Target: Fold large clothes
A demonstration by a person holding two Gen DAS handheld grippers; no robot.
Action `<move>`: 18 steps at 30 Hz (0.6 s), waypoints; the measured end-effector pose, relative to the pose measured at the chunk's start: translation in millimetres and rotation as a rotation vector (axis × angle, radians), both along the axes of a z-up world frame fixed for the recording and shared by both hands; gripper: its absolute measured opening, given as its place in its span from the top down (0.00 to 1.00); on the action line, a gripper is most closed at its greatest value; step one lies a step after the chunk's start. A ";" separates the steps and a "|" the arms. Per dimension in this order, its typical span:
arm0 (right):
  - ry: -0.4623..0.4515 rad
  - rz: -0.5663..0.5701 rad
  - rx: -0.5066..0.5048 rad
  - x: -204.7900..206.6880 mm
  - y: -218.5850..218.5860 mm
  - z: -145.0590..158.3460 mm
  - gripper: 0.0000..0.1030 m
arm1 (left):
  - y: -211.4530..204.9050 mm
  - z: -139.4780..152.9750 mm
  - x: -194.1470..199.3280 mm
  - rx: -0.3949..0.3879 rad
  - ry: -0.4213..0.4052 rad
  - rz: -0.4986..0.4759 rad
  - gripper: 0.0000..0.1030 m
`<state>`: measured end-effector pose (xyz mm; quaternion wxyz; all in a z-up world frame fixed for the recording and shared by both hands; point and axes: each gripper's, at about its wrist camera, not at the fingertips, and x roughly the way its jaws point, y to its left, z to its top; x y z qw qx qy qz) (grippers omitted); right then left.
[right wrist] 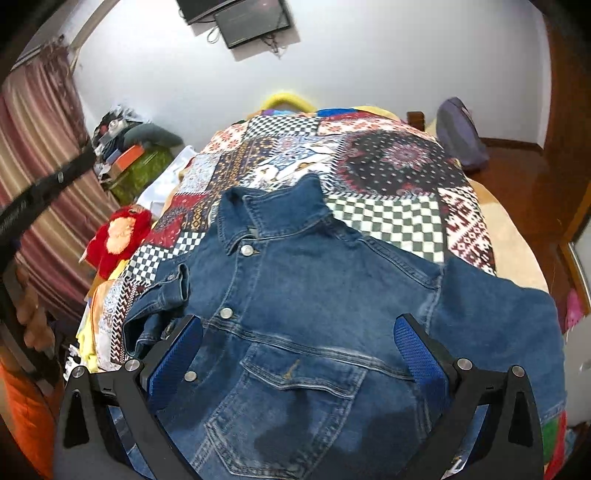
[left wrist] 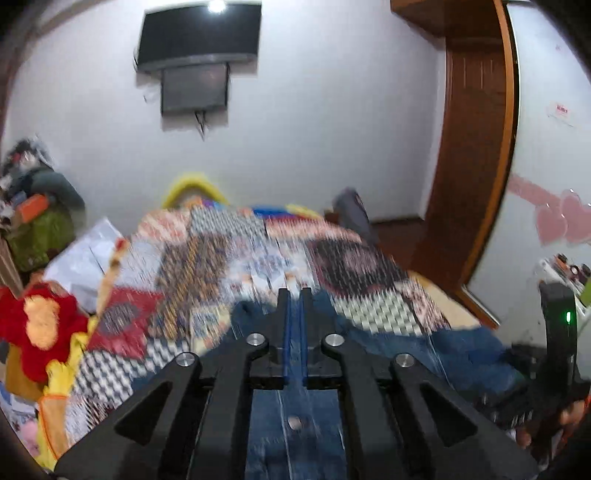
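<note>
right gripper [right wrist: 297,332] fingers wide apart over the jean jacket [right wrist: 314,295] | left gripper [left wrist: 294,295] fingers almost together, jacket edge between them | jacket flat on patchwork blanket [right wrist: 388,166], collar at 12 o'clock | TV [left wrist: 199,33] on far wall

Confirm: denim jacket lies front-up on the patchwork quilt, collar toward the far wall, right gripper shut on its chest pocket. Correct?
Not quite. The right gripper is open: in the right wrist view its blue-padded fingers stand wide apart above the denim jacket, gripping nothing. The rest holds: the jacket lies front-up on the patchwork quilt, collar toward the far wall.
</note>
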<state>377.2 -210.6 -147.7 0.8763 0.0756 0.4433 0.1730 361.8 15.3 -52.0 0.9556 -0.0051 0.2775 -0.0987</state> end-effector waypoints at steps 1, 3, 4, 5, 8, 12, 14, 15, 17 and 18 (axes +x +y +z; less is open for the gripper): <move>0.003 -0.004 -0.003 0.5 -3.5 -1.3 0.00 | 2.1 -7.0 -1.1 0.005 0.028 -0.001 0.88; 0.014 -0.008 -0.005 1.1 -5.4 -4.0 0.00 | 13.1 -23.5 -4.1 0.031 0.081 0.018 0.61; 0.025 -0.007 -0.001 2.3 -5.9 -6.0 0.00 | 21.0 -31.4 -6.4 0.043 0.098 0.034 0.39; 0.034 -0.005 0.005 3.1 -5.7 -7.8 0.00 | 29.5 -39.7 -9.2 0.056 0.113 0.049 0.28; 0.044 0.006 0.009 4.8 0.4 -12.0 0.00 | 45.3 -68.0 -8.7 0.112 0.199 0.073 0.26; 0.059 0.021 -0.008 8.2 13.6 -20.0 0.00 | 70.1 -116.8 -4.2 0.170 0.337 0.093 0.25; 0.078 0.025 -0.010 10.9 19.9 -25.0 0.00 | 82.3 -145.6 3.2 0.196 0.416 0.099 0.24; 0.085 0.026 -0.010 11.9 22.5 -27.1 0.00 | 88.4 -158.1 6.2 0.209 0.443 0.104 0.24; 0.097 0.032 -0.016 13.6 28.0 -30.8 0.00 | 95.5 -183.2 14.4 0.236 0.499 0.106 0.24; 0.101 0.035 -0.023 14.5 30.4 -31.9 0.00 | 98.5 -191.0 16.3 0.242 0.517 0.107 0.24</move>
